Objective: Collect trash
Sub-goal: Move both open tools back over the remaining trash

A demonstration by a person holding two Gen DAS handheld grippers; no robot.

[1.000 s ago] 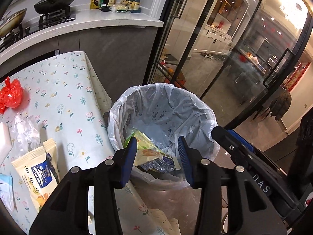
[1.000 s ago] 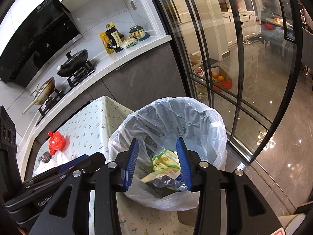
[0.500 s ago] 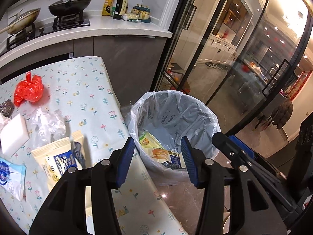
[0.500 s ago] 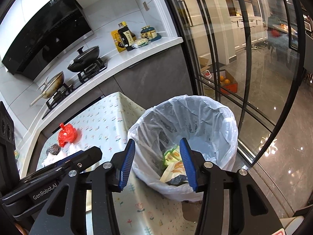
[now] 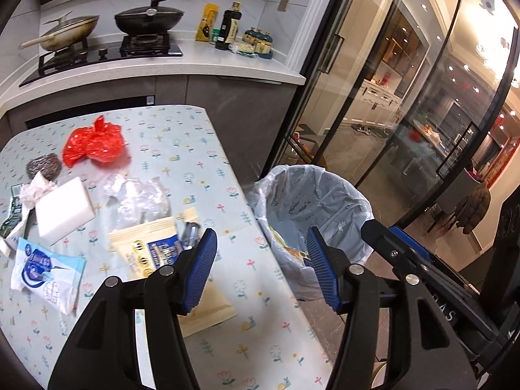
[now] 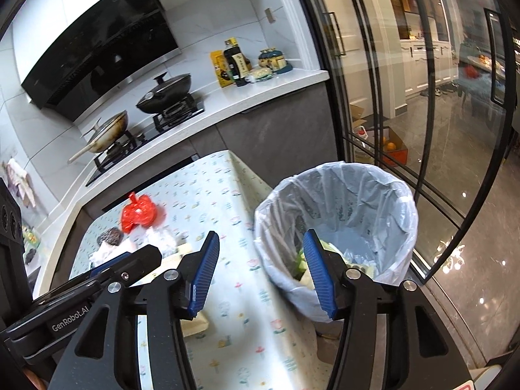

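A bin lined with a white bag [image 5: 320, 201] stands on the floor off the table's right edge, with wrappers inside; it also shows in the right wrist view [image 6: 344, 214]. My left gripper [image 5: 261, 269] is open and empty above the table edge. My right gripper [image 6: 260, 274] is open and empty beside it. On the floral tablecloth [image 5: 182, 149] lie a red plastic bag [image 5: 94, 143], clear plastic [image 5: 136, 198], a white sponge block [image 5: 63, 209], a cream snack packet [image 5: 152, 247], a blue-white tissue pack [image 5: 45, 273], a steel scourer [image 5: 44, 165] and crumpled paper [image 5: 34, 190].
A kitchen counter [image 5: 195, 65] with a hob, two pans [image 5: 149, 21] and bottles runs behind the table. Glass sliding doors [image 5: 373, 97] stand to the right of the bin. A cardboard box with oranges [image 6: 388, 146] sits on the floor by the doors.
Both grippers have drawn back and swung left from over the bin toward the table. More of the trash on the tablecloth has come into view. Both stay open.
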